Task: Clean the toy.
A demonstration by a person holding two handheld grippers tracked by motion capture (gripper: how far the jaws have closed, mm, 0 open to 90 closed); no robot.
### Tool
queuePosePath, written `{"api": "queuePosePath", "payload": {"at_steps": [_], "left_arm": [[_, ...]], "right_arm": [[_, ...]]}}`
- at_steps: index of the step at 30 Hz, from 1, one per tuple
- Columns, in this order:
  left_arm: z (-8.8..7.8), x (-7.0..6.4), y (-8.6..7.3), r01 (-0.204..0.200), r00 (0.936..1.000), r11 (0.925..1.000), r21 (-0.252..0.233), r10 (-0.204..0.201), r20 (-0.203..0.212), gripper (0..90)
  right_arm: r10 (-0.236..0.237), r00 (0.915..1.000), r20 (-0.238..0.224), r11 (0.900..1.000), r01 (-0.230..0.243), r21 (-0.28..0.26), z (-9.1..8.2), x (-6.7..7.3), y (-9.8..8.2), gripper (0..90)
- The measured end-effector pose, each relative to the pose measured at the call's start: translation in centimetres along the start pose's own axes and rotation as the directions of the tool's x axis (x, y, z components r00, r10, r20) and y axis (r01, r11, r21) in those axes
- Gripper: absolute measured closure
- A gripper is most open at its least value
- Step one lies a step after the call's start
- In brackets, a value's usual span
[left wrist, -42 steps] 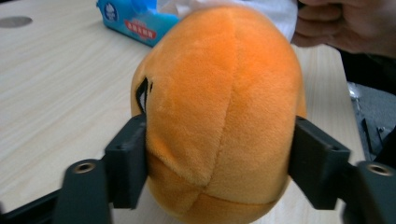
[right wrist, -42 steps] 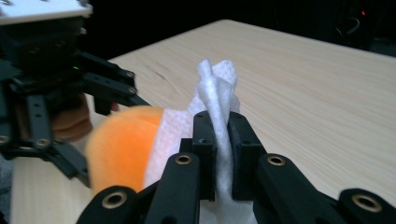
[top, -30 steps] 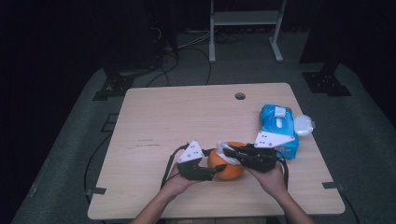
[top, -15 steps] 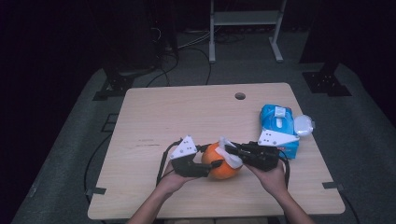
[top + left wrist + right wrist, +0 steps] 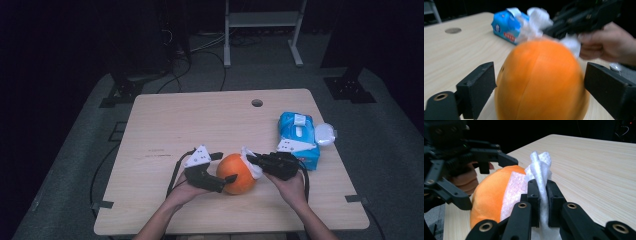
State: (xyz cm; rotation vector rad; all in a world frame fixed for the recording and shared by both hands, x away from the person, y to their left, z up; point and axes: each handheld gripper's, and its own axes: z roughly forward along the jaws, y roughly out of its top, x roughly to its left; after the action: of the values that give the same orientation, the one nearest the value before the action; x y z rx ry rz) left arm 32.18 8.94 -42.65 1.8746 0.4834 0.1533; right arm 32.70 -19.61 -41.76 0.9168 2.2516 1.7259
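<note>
The orange ball (image 5: pixel 237 173) sits near the counter's (image 5: pixel 200 120) front edge, roughly at six o'clock of its middle. It looks soft, light and plush, likely to dent and roll, so a hold across its widest girth seems safest. Being round, it has no clear long axis. The white wipe (image 5: pixel 540 167), limp and thin, drapes over its two o'clock side, pinched by the right gripper (image 5: pixel 540 192). The left gripper's (image 5: pixel 539 82) jaws have just been opening and stand spread either side of the ball, not pressing it.
</note>
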Motion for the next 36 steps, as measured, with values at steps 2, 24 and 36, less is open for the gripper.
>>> {"api": "queuePosePath", "payload": {"at_steps": [2,24,36], "left_arm": [[0.2,0.4,-0.5,-0.002,0.9996,1.0000,0.004,0.002,0.028,8.0],[-0.5,-0.4,0.1,-0.027,0.9990,0.9966,0.078,0.025,0.036,33.7],[0.6,-1.2,-0.1,-0.017,0.9999,0.9987,0.049,0.017,-0.002,29.9]], "right_arm": [[-0.005,1.0000,0.000,1.000,0.005,0.002,0.0,0.1,0.0,82.1],[0.021,0.9980,-0.060,1.000,-0.021,-0.001,0.1,0.0,0.1,82.1],[-0.177,0.9718,-0.156,0.984,0.176,-0.015,0.9,5.0,1.7,82.4]]}}
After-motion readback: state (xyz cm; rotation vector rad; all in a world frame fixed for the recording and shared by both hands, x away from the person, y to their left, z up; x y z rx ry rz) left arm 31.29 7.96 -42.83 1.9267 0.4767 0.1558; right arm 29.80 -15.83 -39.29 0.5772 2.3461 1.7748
